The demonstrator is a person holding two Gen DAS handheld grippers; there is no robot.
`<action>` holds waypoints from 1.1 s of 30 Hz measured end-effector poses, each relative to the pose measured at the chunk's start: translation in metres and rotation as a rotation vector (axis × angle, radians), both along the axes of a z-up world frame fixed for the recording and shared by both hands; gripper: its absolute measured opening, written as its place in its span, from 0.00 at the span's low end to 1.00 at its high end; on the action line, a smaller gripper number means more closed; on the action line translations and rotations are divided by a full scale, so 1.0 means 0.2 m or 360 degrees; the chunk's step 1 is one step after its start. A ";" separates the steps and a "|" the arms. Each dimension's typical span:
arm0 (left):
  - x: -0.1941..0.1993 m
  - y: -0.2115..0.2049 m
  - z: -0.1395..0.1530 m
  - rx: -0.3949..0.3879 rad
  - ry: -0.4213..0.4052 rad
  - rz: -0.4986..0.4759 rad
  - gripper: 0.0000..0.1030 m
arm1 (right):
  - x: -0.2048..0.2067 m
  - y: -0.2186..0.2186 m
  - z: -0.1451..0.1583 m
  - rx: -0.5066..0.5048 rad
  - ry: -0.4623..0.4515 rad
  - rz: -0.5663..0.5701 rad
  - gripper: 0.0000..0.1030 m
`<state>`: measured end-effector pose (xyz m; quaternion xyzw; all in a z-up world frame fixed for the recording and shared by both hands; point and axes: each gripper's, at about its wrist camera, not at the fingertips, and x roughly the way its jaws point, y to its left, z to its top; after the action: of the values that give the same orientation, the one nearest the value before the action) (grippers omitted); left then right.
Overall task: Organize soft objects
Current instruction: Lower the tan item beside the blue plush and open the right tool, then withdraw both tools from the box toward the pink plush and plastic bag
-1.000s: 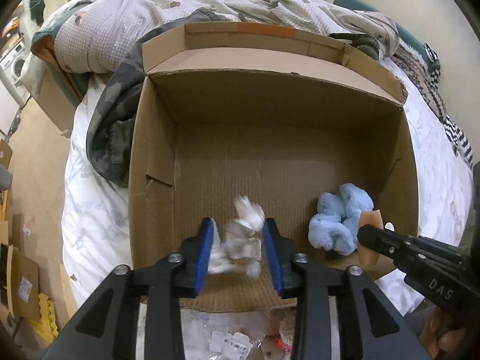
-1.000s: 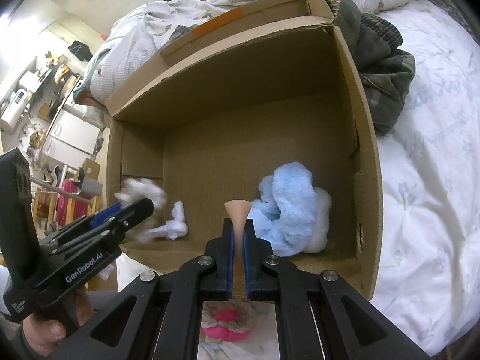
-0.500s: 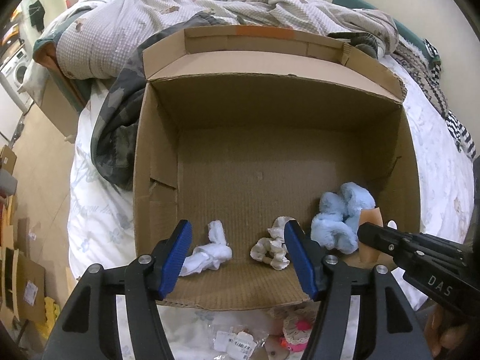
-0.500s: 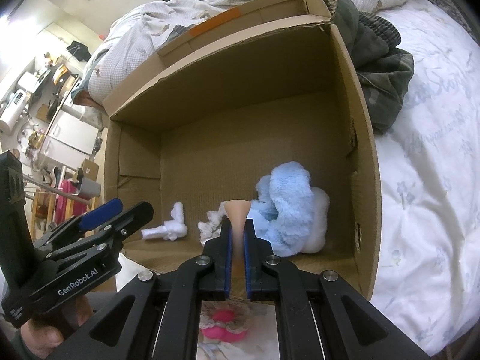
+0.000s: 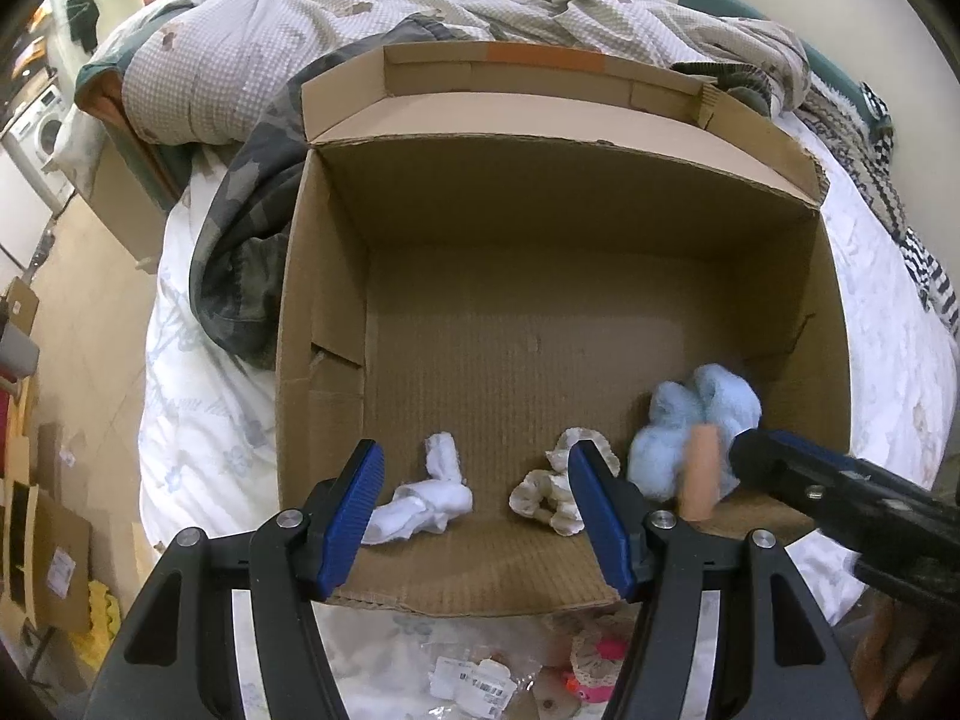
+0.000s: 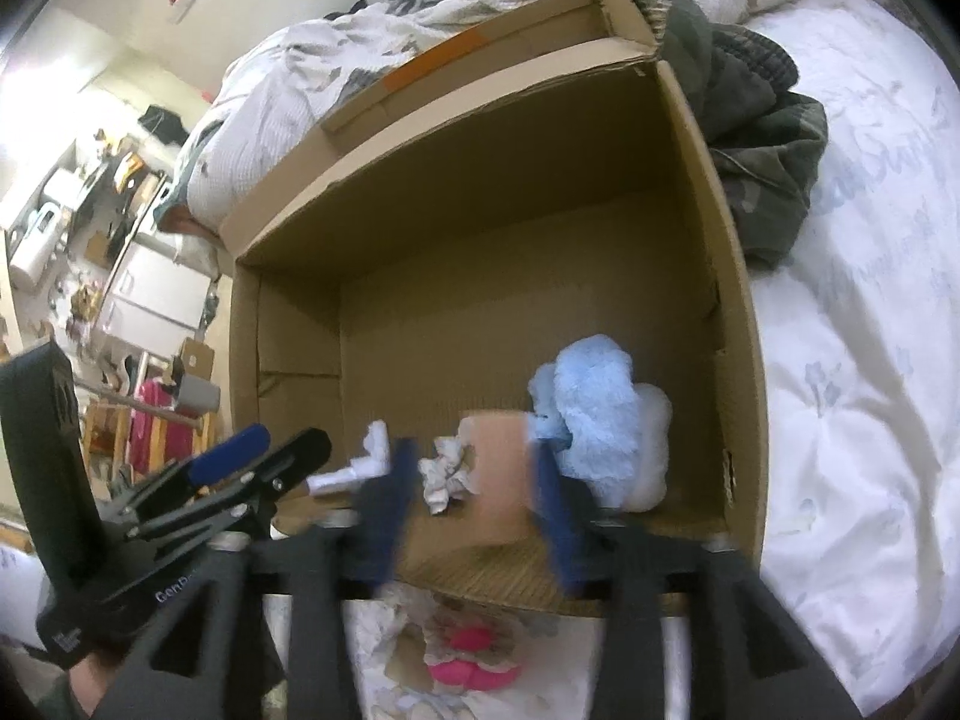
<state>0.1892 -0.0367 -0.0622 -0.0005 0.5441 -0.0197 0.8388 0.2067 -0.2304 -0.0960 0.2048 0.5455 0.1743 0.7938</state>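
On the bed (image 5: 198, 438), the open cardboard box (image 5: 540, 228) sits with its near wall folded down toward both grippers; most of its floor is bare. Inside, along the near edge: blue plush (image 5: 699, 423) in the near-right corner, tan piece (image 5: 699, 471) just in front of it, frilly cream bundle (image 5: 558, 489) mid-edge, white sock (image 5: 429, 501) toward near-left. Tan piece is blurred in both views; in the right wrist view it shows between the right gripper's (image 6: 474, 504) spread fingers with a gap each side, so I read it as released or dropping, not held, but can't tell if it's resting on the floor yet. Right gripper: wide apart, gripping nothing as far as the blur allows. Left gripper (image 5: 480, 510): fingers wide apart over the near edge, nothing between the pads, sock and cream bundle lying below in the gap. Progress, my estimate: four soft items in the box, all bunched at the near edge, none arranged deeper. Still outside, on the bed below the box's near edge: pink-and-cream toy (image 6: 474, 657) and a small tagged packet (image 5: 474, 678), partly hidden by the gripper bodies. Likely next pickup is the pink toy; whether more items wait out of frame, can't tell.
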 end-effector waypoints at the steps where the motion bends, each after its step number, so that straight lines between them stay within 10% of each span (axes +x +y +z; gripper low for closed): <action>1: 0.00 0.00 0.00 0.0003 0.0000 -0.0002 0.59 | 0.00 -0.01 0.01 0.0010 -0.0013 -0.0026 0.74; 33: -0.18 0.10 0.14 0.0017 -0.0095 0.0055 0.59 | -0.09 -0.04 0.08 -0.0017 -0.0120 -0.0069 0.74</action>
<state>0.1536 -0.0172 -0.0348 -0.0050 0.5190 -0.0023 0.8548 0.1884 -0.2383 -0.0796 0.2056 0.5115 0.1617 0.8185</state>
